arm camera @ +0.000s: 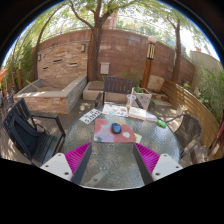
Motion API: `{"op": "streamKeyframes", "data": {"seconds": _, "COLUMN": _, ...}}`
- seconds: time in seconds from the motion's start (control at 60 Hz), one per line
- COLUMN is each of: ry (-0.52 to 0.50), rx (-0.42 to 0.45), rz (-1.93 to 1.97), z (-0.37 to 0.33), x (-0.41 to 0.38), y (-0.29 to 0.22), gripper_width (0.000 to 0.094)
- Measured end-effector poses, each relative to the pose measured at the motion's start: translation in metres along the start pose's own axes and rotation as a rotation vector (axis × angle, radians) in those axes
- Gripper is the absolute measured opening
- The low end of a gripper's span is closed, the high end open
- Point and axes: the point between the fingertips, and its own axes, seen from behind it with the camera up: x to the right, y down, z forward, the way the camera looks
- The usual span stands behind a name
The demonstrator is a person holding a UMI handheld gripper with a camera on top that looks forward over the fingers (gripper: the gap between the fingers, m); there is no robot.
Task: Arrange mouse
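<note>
Looking along the gripper point(112, 160), its 2 fingers stand spread apart with nothing between them. The mouse point(116, 128) is small and dark, hard to make out, resting on a red mat point(112, 133) beyond the fingers on a glass table point(110, 165). Papers point(90, 116) lie nearby. Brick walls point(70, 55) and trees point(98, 25) enclose the patio.

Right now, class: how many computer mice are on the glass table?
1. The mouse sits on a red mat on the glass table, beyond the open tool. Clutter farther back could hide another.
</note>
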Motion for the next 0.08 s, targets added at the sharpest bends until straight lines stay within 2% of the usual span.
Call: {"op": "streamKeyframes", "data": {"seconds": 0.083, "ry": 0.01, "rx": 0.014, "rz": -0.009, "z": -0.0007, "x": 0.0016, "y": -0.0056, "gripper_width": 0.0851}}
